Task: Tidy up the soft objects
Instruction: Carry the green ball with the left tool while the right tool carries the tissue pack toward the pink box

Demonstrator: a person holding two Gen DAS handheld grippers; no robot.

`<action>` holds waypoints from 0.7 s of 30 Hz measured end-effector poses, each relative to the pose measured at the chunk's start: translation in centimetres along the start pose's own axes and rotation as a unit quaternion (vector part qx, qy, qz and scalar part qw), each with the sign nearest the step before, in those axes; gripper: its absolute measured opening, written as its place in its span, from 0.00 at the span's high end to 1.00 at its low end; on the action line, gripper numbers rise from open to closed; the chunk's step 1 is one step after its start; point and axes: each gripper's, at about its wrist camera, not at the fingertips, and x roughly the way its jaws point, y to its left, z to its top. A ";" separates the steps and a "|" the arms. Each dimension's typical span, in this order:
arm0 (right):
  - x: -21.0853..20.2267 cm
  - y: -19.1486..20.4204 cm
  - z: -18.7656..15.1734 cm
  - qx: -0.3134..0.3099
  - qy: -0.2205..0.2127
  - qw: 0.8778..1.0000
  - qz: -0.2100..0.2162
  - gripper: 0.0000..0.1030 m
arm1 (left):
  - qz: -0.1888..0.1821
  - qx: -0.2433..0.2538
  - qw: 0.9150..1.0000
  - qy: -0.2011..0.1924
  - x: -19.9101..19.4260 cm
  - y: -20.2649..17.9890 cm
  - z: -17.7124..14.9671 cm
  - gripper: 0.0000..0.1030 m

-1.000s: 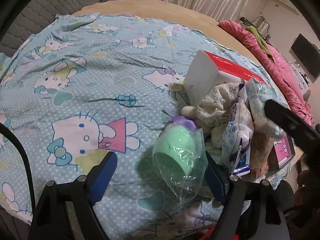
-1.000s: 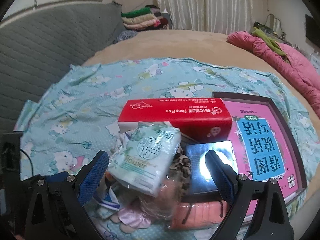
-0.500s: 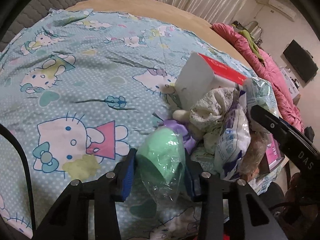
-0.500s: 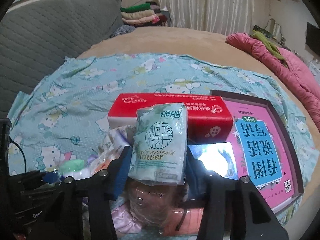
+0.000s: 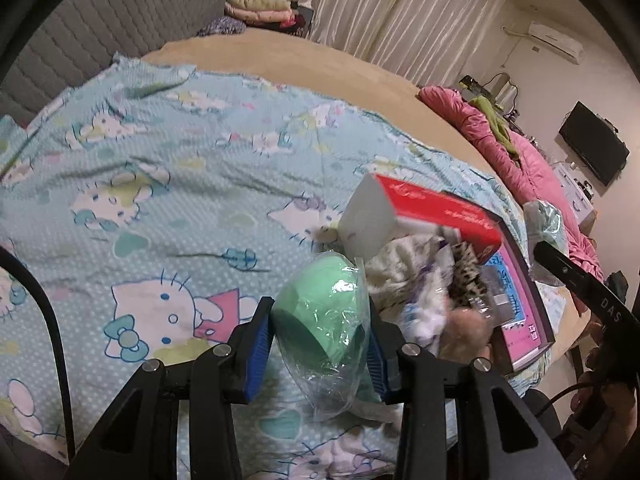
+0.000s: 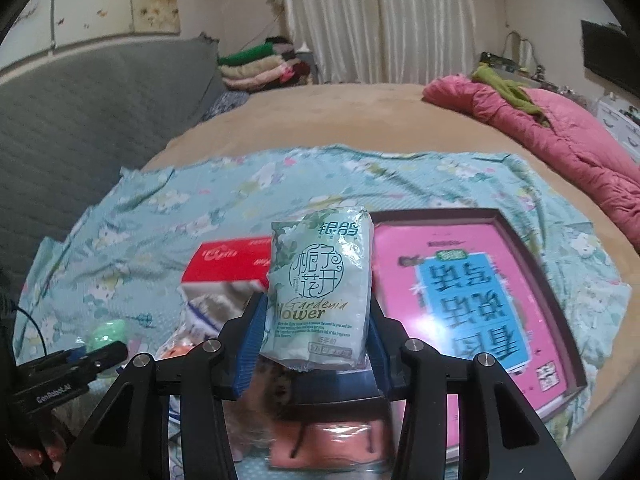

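Left wrist view: left gripper (image 5: 320, 344) clamped on green bagged item (image 5: 324, 320), held just left of red tissue box (image 5: 424, 212).
Right wrist view: right gripper (image 6: 316, 332) pinching tissue pack (image 6: 320, 292), upright, right of red tissue box (image 6: 228, 260).

Green sponge (image 5: 320, 308): matt, foam-like, wrapped in clear crinkled glossy plastic film. Tissue pack (image 6: 320, 288): glossy printed plastic wrap, wrinkled. Bed sheet (image 5: 160, 200): matt printed cloth, creased. Beside the tissue pack, red box (image 6: 224, 266): smooth card, and pink book (image 6: 472, 300): glossy cover with glare. Pads (image 6: 252, 340): blue, ribbed. Quilt (image 6: 560, 136): pink stitched cloth.
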 end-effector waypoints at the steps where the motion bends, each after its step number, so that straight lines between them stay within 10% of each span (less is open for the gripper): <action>1: -0.4 -0.6 0.1 0.005 -0.005 1.000 -0.002 0.53 | -0.004 0.003 1.000 -0.002 -0.3 -0.3 0.1 0.59; 21: -5.5 -10.1 -0.4 0.076 -0.059 0.995 -0.026 0.53 | -0.053 0.103 0.993 -0.005 -1.8 -13.2 1.9 0.59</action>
